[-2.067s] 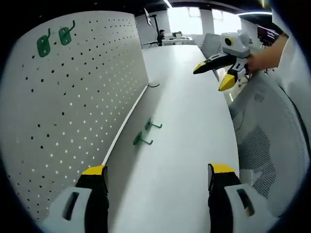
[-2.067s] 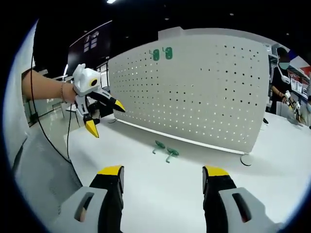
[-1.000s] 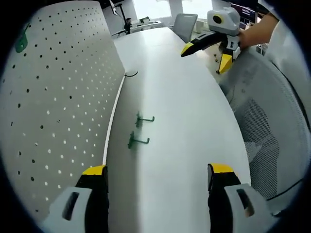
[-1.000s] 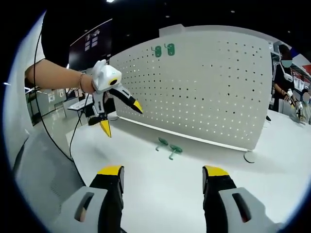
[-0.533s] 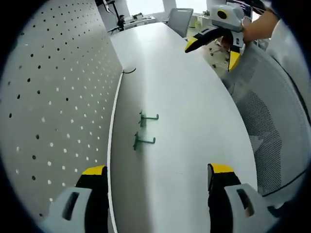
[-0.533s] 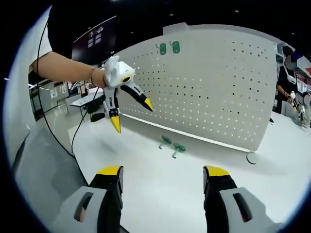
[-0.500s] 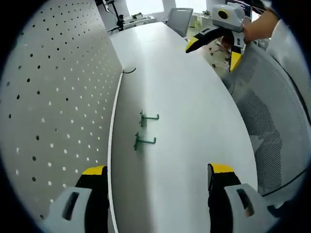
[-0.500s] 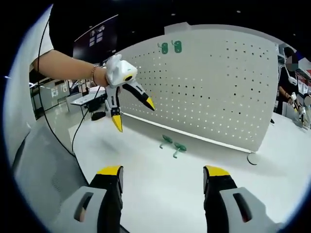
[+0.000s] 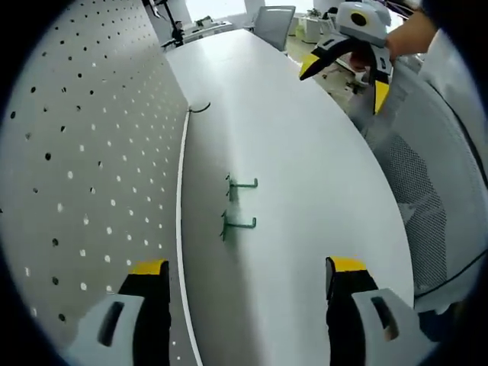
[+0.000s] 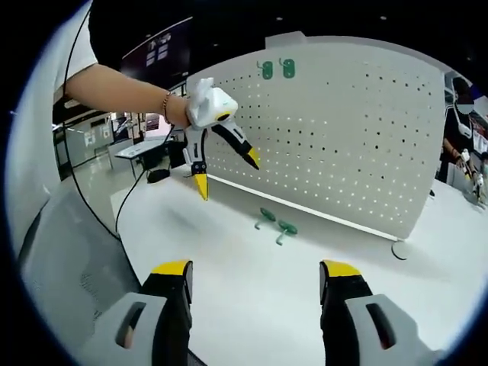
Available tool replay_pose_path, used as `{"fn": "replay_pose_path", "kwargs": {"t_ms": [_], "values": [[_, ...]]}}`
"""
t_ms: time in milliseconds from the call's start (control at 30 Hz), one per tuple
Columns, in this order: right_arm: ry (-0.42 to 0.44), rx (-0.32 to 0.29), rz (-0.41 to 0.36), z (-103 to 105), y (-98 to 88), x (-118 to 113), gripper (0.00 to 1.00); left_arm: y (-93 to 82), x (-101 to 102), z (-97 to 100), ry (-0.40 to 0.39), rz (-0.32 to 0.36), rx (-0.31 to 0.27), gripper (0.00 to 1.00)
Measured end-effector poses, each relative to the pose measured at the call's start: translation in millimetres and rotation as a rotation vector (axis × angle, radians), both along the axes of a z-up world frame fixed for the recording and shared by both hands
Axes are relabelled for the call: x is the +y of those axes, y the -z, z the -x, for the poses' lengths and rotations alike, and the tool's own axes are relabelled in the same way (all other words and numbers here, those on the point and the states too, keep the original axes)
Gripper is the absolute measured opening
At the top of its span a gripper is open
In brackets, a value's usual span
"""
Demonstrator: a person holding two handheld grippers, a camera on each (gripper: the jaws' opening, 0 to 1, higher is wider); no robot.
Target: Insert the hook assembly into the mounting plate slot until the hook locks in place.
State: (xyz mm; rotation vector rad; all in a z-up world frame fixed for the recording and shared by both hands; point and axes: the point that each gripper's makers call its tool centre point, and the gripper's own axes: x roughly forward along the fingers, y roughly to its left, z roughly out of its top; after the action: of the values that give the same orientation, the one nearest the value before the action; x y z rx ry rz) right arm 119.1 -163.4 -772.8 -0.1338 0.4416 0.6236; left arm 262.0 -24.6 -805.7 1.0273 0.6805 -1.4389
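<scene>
My left gripper and right gripper hung with jaws released and empty, since both green hooks lay on the counter beside the pegboard, unpicked.

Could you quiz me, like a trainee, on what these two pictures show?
1. True or false: the left gripper is open and holds nothing.
2. How many green hooks lie on the table? A) one B) two C) four
3. Fill in: two more green hooks hang near the top of the white ____.

Key: 1 true. 2 B: one hook lies near another. 3 pegboard.
</scene>
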Motion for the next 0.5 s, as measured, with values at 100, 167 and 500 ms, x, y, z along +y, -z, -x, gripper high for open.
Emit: {"fn": "replay_pose_path", "kwargs": {"t_ms": [100, 167, 500], "values": [[0.005, 0.005, -0.004, 0, 0.1, 0, 0.66, 1.1, -3, -4.1, 0.012, -0.007, -0.001, 0.87], [0.007, 0.007, -0.006, 0, 1.0, -1, 0.66, 1.8, -6, -5.5, 0.027, -0.008, 0.0, 0.87], [0.015, 0.012, -0.009, -1, 1.7, -2, 0.65, 14.2, -13, -11.7, 0.064, -0.041, 0.009, 0.86]]}}
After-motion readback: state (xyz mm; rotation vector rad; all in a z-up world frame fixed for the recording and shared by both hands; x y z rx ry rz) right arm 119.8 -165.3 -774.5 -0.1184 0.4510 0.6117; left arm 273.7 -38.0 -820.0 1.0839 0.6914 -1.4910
